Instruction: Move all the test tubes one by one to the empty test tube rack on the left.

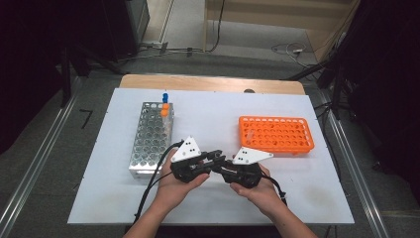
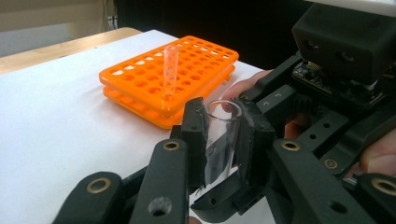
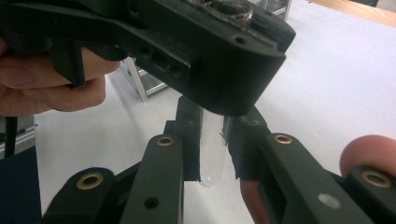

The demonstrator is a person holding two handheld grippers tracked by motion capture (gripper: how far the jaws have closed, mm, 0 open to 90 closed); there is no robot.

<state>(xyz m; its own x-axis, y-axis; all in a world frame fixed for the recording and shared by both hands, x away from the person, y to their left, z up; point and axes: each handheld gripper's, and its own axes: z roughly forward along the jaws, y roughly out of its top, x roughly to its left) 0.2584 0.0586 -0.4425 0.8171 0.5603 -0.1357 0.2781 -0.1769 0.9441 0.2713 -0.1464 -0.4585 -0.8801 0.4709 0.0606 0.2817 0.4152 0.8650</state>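
A clear, uncapped test tube (image 2: 219,144) is held by both grippers over the front middle of the white table (image 1: 307,188). My left gripper (image 2: 223,114) is shut on its upper part, with the open mouth showing just above the pads. My right gripper (image 3: 215,126) is shut on its lower part, and the round bottom of the tube (image 3: 212,161) pokes out below the jaws. In the high view the left gripper (image 1: 213,159) and right gripper (image 1: 221,166) meet tip to tip, a hand around each.
An orange rack (image 1: 276,134) lies to the right, and one clear tube (image 2: 170,74) stands in its near corner. A metal rack (image 1: 151,139) lies to the left, with blue- and orange-capped tubes (image 1: 165,105) at its far end.
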